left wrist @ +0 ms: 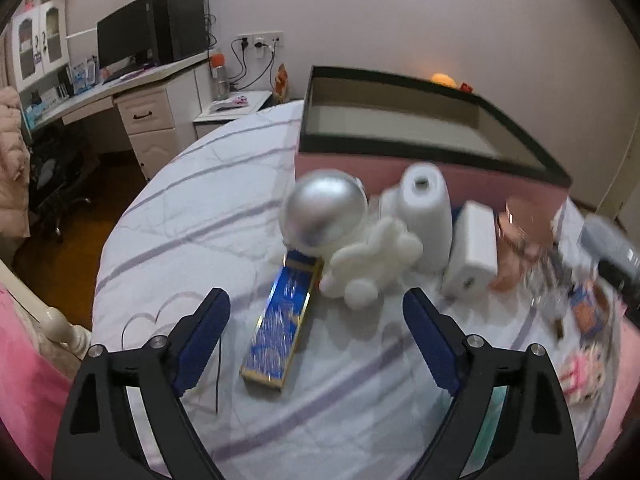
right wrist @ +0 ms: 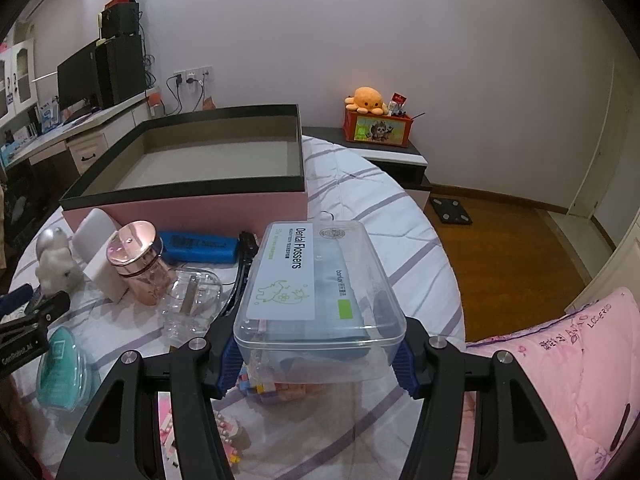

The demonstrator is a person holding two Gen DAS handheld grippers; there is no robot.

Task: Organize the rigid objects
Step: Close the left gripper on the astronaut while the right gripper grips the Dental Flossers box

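Note:
My right gripper (right wrist: 320, 354) is shut on a clear plastic dental flossers box (right wrist: 316, 284) and holds it above the bed. A big open pink box with a black rim (right wrist: 184, 188) stands behind it; it also shows in the left wrist view (left wrist: 420, 148). My left gripper (left wrist: 316, 320) is open and empty above the bed, just short of a blue and gold flat box (left wrist: 280, 328) and a white astronaut figure with a silver helmet (left wrist: 340, 236). A white cylinder (left wrist: 426, 216) and a white block (left wrist: 474, 252) stand beside the figure.
On the bed lie a rose-gold lidded jar (right wrist: 140, 266), a clear plastic piece (right wrist: 192, 300), a blue pack (right wrist: 198, 248), a teal case (right wrist: 60, 368) and pink toy bricks (right wrist: 280, 390). A desk (left wrist: 120, 92) stands left, a nightstand with an orange plush (right wrist: 368, 100) right.

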